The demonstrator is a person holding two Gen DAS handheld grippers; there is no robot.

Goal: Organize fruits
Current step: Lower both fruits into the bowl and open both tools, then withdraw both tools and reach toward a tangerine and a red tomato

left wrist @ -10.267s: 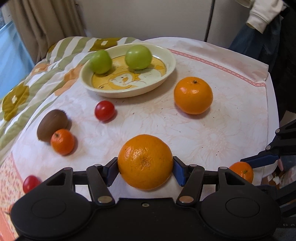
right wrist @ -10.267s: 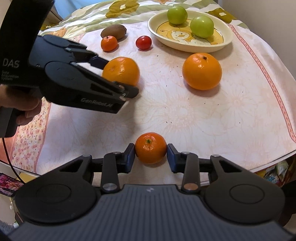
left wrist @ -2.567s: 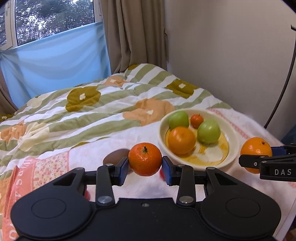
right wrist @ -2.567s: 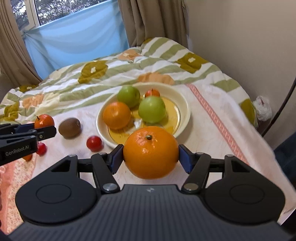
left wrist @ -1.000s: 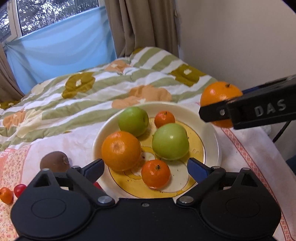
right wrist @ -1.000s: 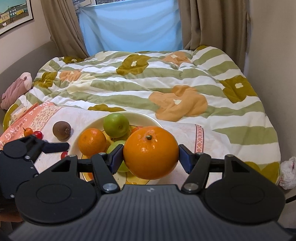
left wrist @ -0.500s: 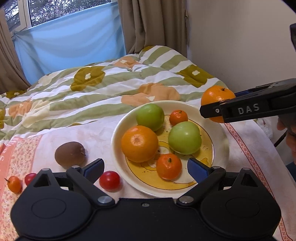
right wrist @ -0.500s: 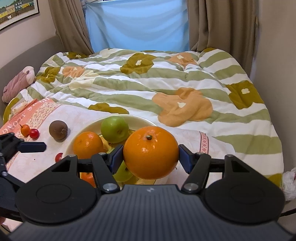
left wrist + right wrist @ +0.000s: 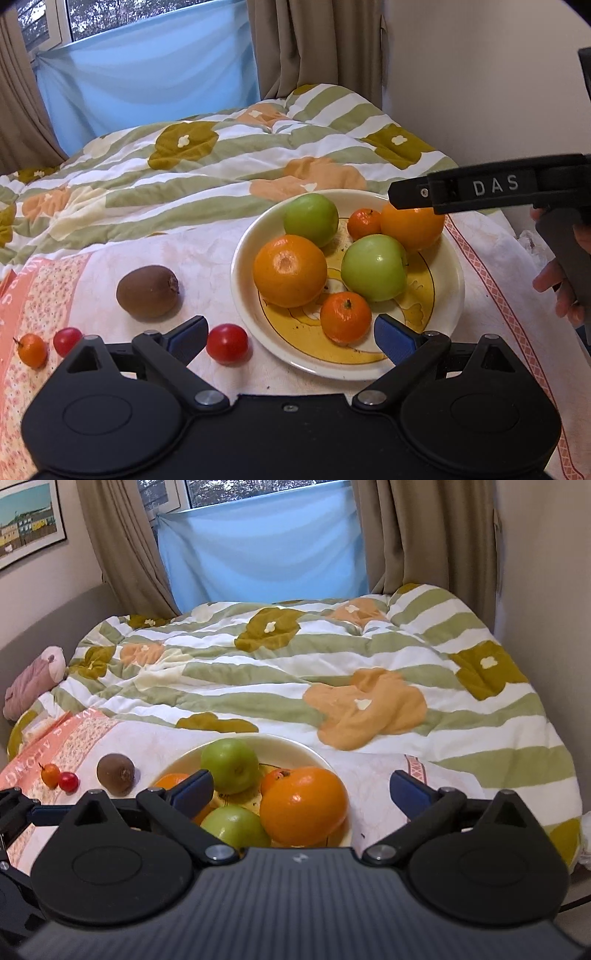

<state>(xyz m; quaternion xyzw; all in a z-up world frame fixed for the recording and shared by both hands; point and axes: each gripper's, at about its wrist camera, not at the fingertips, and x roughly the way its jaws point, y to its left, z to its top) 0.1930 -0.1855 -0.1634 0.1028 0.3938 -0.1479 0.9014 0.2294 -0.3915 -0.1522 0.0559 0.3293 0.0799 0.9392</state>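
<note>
A puffy quilt with green stripes and orange and olive flowers (image 9: 332, 672) is filling the middle of the frame. A pale blue cloth (image 9: 262, 542) is hanging over the window at the top centre, between brown curtains (image 9: 424, 531). A framed picture (image 9: 26, 520) is hanging at upper left, above a pink stuffed toy (image 9: 31, 681) at the left edge.

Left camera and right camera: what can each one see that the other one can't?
Only the left wrist view shows the tomato beside the plate and the small mandarin at its front. Only the right wrist view shows the framed picture and a pink soft toy. Both show the kiwi, green apples, the big orange just let go, and the striped quilt.
</note>
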